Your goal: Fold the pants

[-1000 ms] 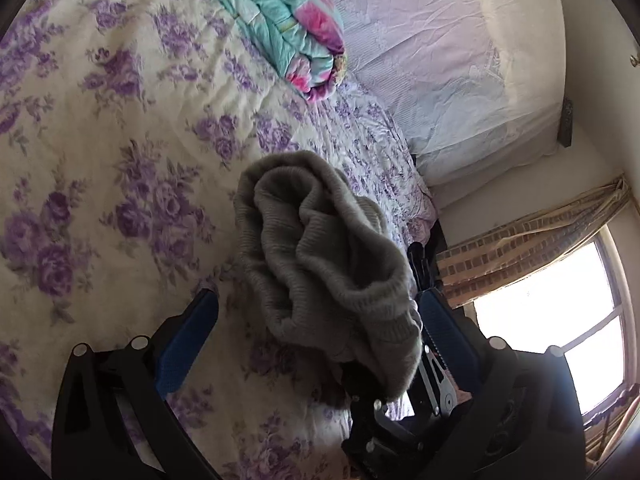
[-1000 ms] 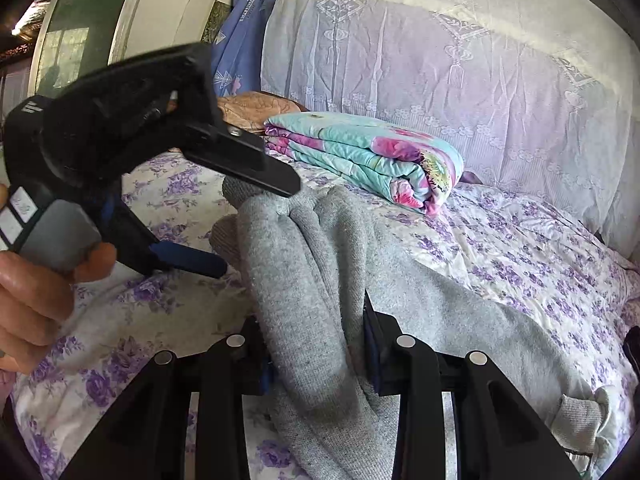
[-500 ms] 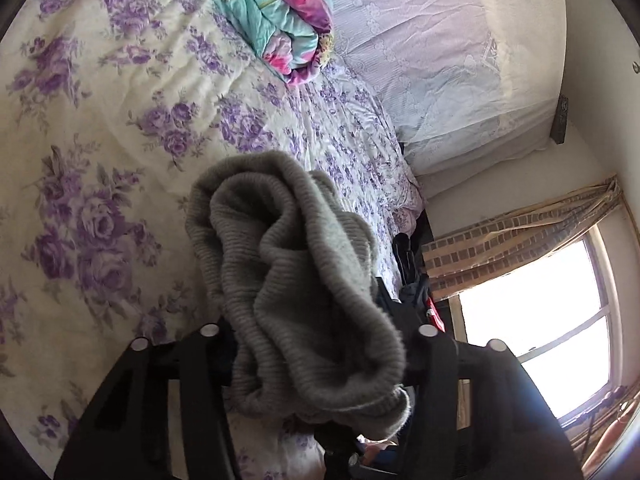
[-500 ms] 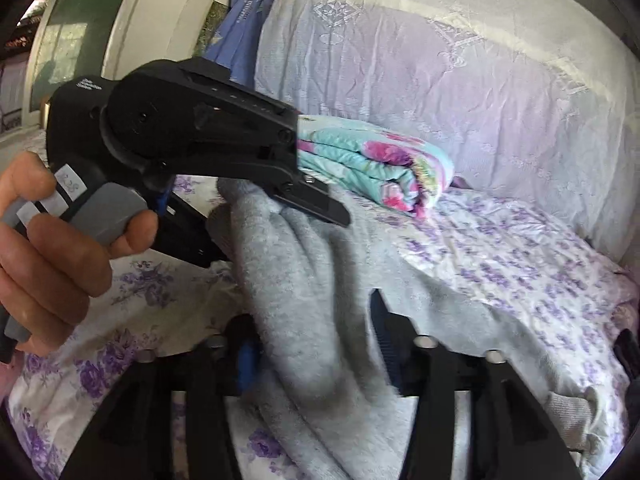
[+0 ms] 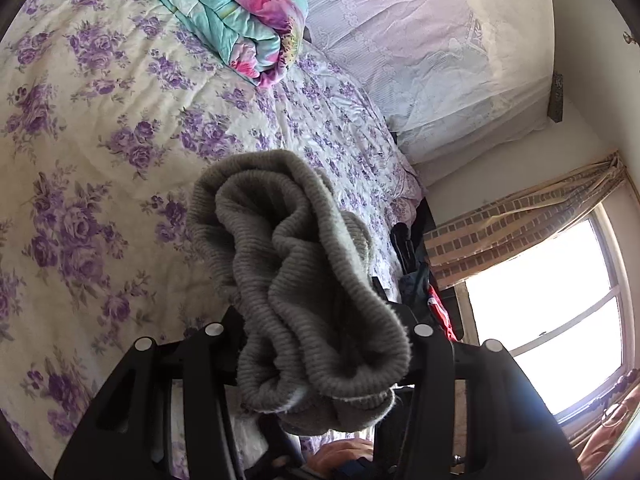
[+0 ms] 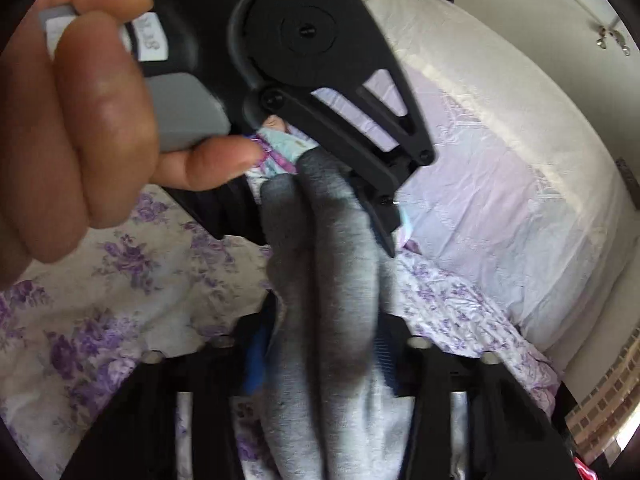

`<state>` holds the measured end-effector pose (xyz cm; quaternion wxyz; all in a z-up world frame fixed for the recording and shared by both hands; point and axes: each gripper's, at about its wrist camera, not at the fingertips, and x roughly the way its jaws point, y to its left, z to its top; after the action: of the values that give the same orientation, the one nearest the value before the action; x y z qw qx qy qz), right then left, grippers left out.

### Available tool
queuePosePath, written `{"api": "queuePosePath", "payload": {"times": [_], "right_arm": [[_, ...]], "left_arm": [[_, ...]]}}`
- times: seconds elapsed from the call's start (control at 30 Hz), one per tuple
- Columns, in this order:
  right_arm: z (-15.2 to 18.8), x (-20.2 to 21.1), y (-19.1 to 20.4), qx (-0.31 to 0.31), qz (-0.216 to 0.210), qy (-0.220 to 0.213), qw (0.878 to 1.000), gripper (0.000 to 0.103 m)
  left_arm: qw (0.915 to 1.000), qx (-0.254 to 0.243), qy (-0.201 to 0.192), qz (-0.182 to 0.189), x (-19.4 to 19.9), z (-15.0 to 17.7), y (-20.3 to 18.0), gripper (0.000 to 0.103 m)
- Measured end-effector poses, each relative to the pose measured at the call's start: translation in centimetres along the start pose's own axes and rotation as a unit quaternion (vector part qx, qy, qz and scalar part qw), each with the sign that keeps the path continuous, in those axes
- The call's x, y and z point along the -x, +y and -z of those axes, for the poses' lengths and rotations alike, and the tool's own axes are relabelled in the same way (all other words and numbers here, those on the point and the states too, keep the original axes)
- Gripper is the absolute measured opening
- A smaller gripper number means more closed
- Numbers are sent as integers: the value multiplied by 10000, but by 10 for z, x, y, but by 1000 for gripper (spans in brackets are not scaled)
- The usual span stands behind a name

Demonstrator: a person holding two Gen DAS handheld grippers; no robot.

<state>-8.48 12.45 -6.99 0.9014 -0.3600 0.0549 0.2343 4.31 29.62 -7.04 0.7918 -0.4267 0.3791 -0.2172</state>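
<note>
Grey knit pants hang bunched above the purple-flowered bedsheet. My left gripper is shut on their ribbed end, which spills forward over both fingers. In the right wrist view the same left gripper fills the top of the picture, with a hand around its grey handle, and it pinches the upper end of the pants. My right gripper sits just below it; its jaws are closing, and its blue pads squeeze the grey fabric from both sides.
A folded teal and pink quilt lies at the far end of the bed, in front of a pale lilac covered headboard. Right of the bed are dark clutter, a patterned curtain and a bright window.
The left gripper went from wide open to shut on the ribbed end and lifted it. The right jaws loosened, then tightened on the fabric again. Both grippers now sit close together.
</note>
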Motion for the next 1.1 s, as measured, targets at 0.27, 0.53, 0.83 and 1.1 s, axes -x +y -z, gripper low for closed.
{"api": "queuePosePath", "payload": {"times": [0.27, 0.53, 0.83, 1.1], "right_arm": [[13, 24, -65, -1138, 141, -214, 9932, 24], [68, 57, -154, -2699, 675, -255, 9602, 25], [185, 55, -232, -4813, 499, 493, 8737, 25], [266, 35, -250, -6338, -351, 619, 7702, 29]], "left_arm": [[9976, -594, 172, 323, -16, 7, -56, 46], [9837, -1588, 593, 594, -94, 31, -153, 47], [9644, -2127, 1572, 14, -240, 77, -201, 47], [9427, -2526, 2075, -675, -302, 115, -209, 68]]}}
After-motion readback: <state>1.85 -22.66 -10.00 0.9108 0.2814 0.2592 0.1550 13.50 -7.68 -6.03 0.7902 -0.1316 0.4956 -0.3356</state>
